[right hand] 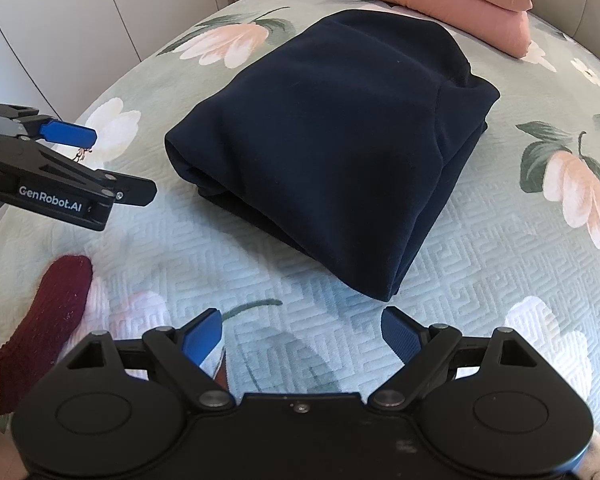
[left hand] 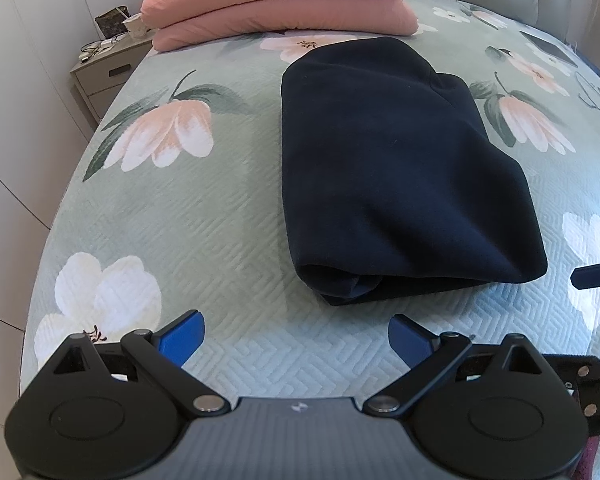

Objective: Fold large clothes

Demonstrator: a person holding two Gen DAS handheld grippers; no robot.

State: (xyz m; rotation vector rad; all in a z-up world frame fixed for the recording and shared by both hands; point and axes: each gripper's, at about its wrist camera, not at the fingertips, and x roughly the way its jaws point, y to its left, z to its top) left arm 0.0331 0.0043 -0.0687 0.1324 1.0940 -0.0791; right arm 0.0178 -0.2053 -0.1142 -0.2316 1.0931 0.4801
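The bed (left hand: pixel 188 216) carries everything here, its floral quilted cover lying flat and smooth. On it the dark navy garment (left hand: pixel 384 168) is already folded into a compact bundle, lying near the middle of the bed at about 12 o'clock from both grippers, with bare cover on every side. The fold looks close to finished; what seems left is tidying. To do that well, I would press the top layer flat and square up the near edge, where loose inner layers bulge out at the bundle's 6 o'clock end in the left wrist view.

Beyond the garment, at 12 o'clock toward the headboard, sits the stack of pink bedding (left hand: pixel 280 4), just clear of the bundle's far edge, so there is little room to push the garment away. At 10 o'clock the bed's left edge drops off to a bedside cabinet (left hand: pixel 100 80). The widest open room lies on the near side, between the bundle and the grippers.

The left gripper (left hand: pixel 296 338) hangs open and empty, jaws spread wide, short of the bundle's near end. The right gripper (right hand: pixel 302 334) is likewise open, holding nothing, near the bundle's near corner. At 8 o'clock in the right wrist view a foot in a dark red sock (right hand: pixel 48 320) rests on the bed.
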